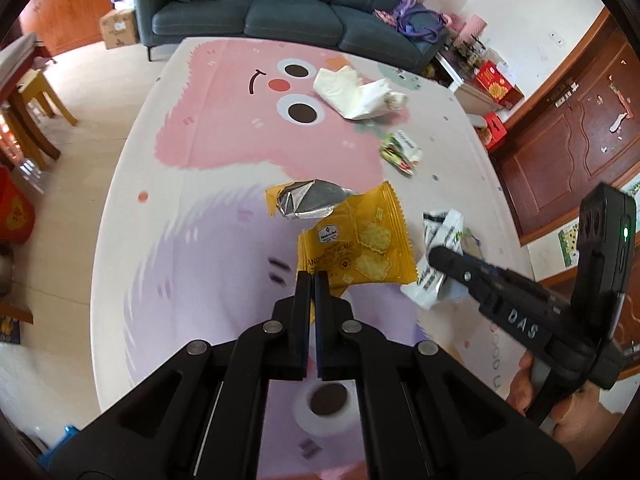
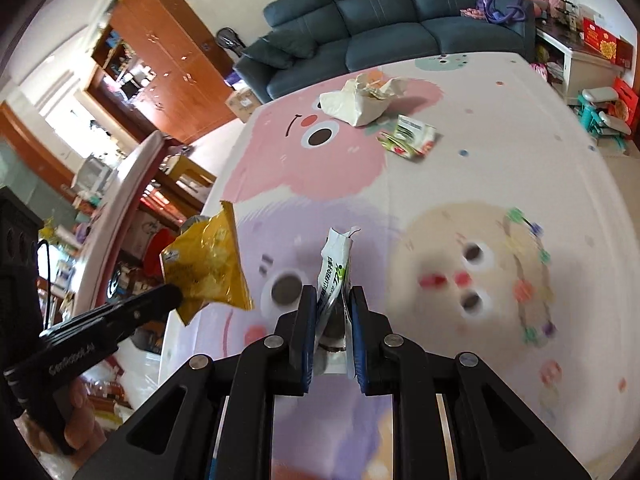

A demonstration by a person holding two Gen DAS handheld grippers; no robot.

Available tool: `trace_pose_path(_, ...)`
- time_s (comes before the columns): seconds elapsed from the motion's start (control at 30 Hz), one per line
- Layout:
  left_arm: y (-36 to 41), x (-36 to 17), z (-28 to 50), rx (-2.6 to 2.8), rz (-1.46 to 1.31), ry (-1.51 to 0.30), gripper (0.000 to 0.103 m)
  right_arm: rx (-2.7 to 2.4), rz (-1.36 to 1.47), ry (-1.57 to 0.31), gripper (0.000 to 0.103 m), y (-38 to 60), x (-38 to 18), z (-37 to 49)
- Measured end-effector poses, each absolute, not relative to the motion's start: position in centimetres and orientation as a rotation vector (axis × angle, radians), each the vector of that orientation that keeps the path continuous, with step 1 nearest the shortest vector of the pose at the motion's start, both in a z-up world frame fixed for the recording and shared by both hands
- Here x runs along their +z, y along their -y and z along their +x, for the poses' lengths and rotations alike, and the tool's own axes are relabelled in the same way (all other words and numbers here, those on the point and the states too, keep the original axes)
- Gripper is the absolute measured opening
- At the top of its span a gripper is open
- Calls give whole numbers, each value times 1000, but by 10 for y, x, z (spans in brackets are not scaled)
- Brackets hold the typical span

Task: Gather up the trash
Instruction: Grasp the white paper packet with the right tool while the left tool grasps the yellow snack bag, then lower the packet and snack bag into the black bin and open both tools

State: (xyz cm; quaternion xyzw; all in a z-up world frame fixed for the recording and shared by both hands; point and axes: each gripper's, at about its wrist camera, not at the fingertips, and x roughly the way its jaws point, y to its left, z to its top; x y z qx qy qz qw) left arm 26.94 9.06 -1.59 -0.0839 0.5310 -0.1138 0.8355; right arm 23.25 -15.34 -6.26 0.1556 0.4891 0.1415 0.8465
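left tongs (image 1: 312, 280) – clamp yellow cracker packet (image 1: 356, 240), its corner hidden | right tongs (image 2: 331, 300) – pinch white wrapper (image 2: 334, 268), print blurred | both above play mat (image 2: 460, 168)

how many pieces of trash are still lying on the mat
2: a crumpled white wrapper near the sofa end and a green-and-white packet just right of it. Others may sit outside the views.

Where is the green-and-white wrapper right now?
The green-and-white wrapper lies flat on the cartoon mat, untouched, just in front of the crumpled white paper bag toward the sofa. In the left wrist view it sits upper right.
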Motion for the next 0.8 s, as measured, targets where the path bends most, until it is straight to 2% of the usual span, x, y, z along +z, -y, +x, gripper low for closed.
trace_pose_path(0.43,-15,25,95,-163,-184,-997,0,382,331,-991,16,234,-47,57)
trace_pose_path(0.8,13,31,-6,-158,-181,-1024,0,393,371,-1076,16,243,-64,-17)
